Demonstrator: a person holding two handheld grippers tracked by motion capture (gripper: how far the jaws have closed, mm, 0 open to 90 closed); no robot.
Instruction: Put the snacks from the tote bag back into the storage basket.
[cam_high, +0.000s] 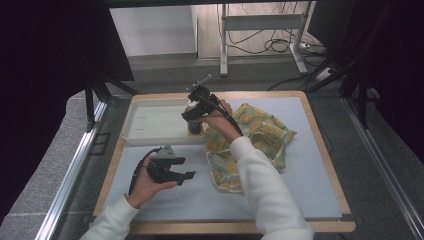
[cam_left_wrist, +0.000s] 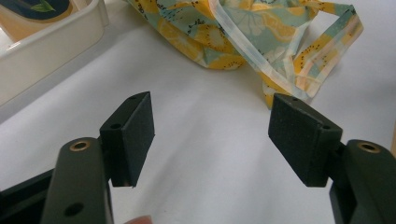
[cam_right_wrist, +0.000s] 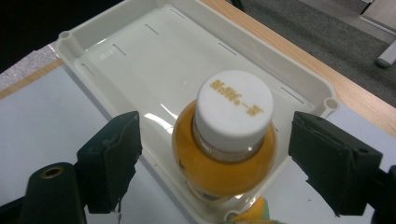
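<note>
The bottle (cam_right_wrist: 224, 144) stands upright in the tray (cam_right_wrist: 140, 60), directly between the right gripper's (cam_right_wrist: 215, 163) spread jaws; the left gripper (cam_high: 172, 172), also apart, idles away.

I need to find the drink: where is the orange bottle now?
The orange bottle stands upright in the white tray's near right corner, between the open right tongs, beside the yellow cloth bag.

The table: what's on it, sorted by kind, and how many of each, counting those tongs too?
Bottles: 1, the orange bottle with a white cap
Trays: 1, the white tray
Cloth bags: 1, the lemon-print bag
Tongs: 2, the left tongs and the right tongs
Total: 5
</note>
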